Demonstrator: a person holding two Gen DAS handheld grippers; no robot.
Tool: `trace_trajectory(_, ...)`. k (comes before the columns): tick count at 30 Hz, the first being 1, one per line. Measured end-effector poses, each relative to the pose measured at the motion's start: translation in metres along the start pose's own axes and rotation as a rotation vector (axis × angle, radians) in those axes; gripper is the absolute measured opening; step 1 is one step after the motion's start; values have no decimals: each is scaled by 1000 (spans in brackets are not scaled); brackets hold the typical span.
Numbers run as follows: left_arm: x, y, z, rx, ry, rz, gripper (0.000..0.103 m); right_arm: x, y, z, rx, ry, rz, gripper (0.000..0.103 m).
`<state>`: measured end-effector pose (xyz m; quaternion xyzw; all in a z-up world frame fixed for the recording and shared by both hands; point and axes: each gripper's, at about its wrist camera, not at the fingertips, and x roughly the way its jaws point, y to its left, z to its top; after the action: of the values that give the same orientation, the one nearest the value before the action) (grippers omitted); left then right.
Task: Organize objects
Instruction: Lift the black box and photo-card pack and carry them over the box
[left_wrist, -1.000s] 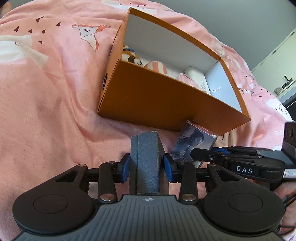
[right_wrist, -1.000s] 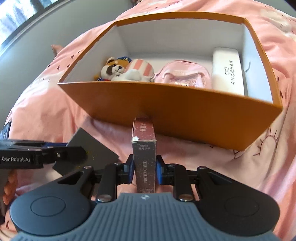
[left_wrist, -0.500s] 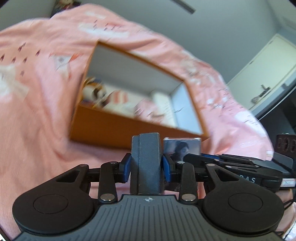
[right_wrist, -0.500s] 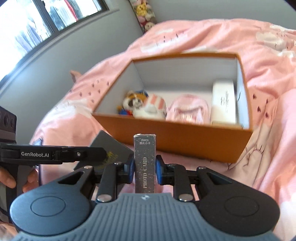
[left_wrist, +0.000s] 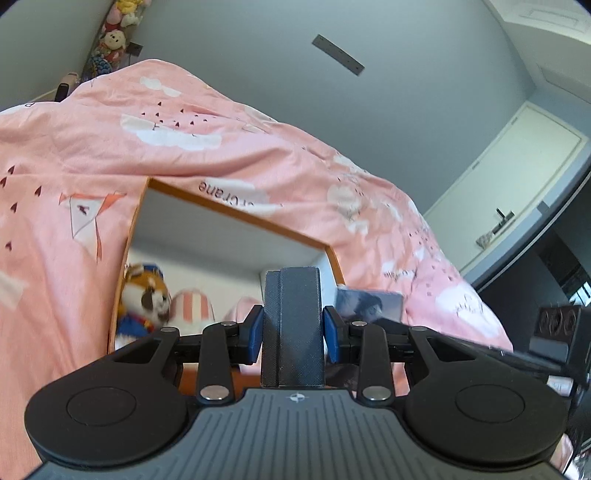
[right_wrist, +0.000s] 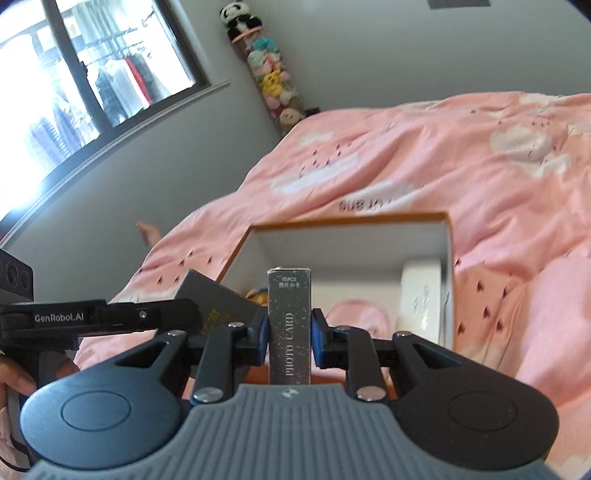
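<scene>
My left gripper (left_wrist: 293, 328) is shut on a dark grey textured box (left_wrist: 293, 314), held above the near edge of the open orange box (left_wrist: 236, 218). My right gripper (right_wrist: 289, 330) is shut on a photo card box (right_wrist: 290, 317), also above the orange box (right_wrist: 347, 220). The photo card box shows in the left wrist view (left_wrist: 369, 304), and the dark grey box in the right wrist view (right_wrist: 210, 299). Inside the orange box lie a plush raccoon (left_wrist: 146, 299), a striped plush (left_wrist: 194, 306), a pink pouch (right_wrist: 356, 315) and a white case (right_wrist: 421, 299).
The orange box sits on a bed with a pink printed duvet (left_wrist: 221, 147). A grey wall and a white door (left_wrist: 509, 177) stand behind. A window (right_wrist: 74, 92) and a column of plush toys (right_wrist: 266, 74) are at the left wall.
Both grippers have risen and tilted upward with their boxes, moving over the orange box; more wall and room now show, and the box's front wall has dropped out of view.
</scene>
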<state>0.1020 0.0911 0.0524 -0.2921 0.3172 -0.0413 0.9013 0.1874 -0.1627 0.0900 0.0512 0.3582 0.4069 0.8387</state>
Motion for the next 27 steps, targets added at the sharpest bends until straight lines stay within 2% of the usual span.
trace_trajectory(5, 31, 6, 34, -13, -15, 14, 38, 17, -22, 18, 50, -31, -61, 24)
trace_trajectory(10, 77, 6, 55, -16, 5, 36, 38, 35, -40, 29, 54, -61, -139, 24)
trace_trajectory(17, 143, 20, 58, -33, 54, 108, 38, 53, -58, 36, 33, -69, -159, 24)
trace_trajectory(27, 200, 44, 55, -126, 143, 131, 38, 90, -71, 44, -11, -36, -174, 24)
